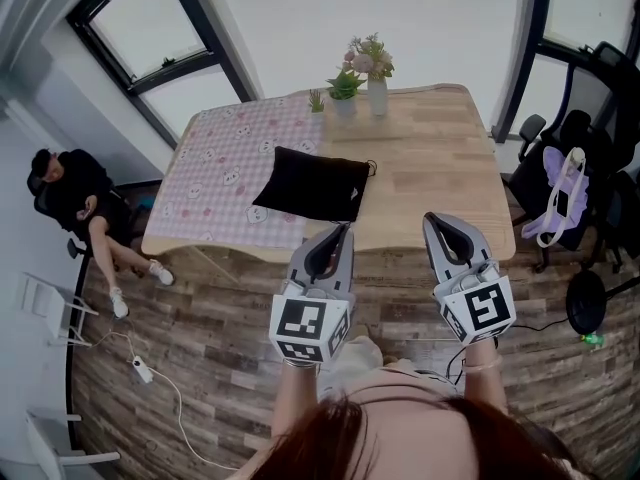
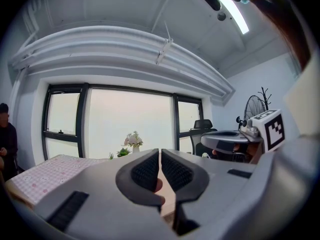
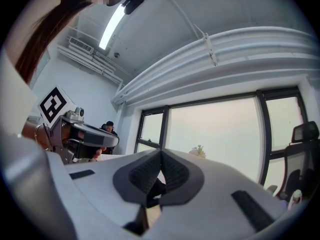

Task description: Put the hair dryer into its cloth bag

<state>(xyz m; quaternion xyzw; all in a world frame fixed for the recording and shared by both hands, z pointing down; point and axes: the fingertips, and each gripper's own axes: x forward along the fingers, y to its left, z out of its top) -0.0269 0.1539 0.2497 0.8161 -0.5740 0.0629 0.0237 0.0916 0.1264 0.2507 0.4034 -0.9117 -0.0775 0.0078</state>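
On the left of the head view, a person (image 1: 75, 198) sits on a chair well apart from the worktop (image 1: 440, 183). A pink checked cloth (image 1: 220, 168) covers the worktop's left part. The black cloth bag (image 1: 312, 184) lies near the middle, partly on that cloth and partly on bare wood, with a thin cord at its right corner. Behind it stand a small plant (image 1: 344, 88) and a vase of flowers (image 1: 376, 93). Office chairs (image 1: 575, 138) stand off to the right.

The hair dryer shows in no view. It may already be inside the bag, but I cannot tell from the bag's shape. Neither gripper touches anything, so this looks like either the very start or the very end of the task. If it is the start, the next move calls for finding the dryer and opening the bag's mouth, which is probably at the corded corner.

The left gripper (image 1: 341, 230) hovers at the worktop's near edge, just short of the bag. Its fingers (image 2: 147, 171) are pressed together with nothing between them. The right gripper (image 1: 432, 220) hovers beside it over bare wood. Its own view shows its fingers (image 3: 145, 174) equally closed and empty.
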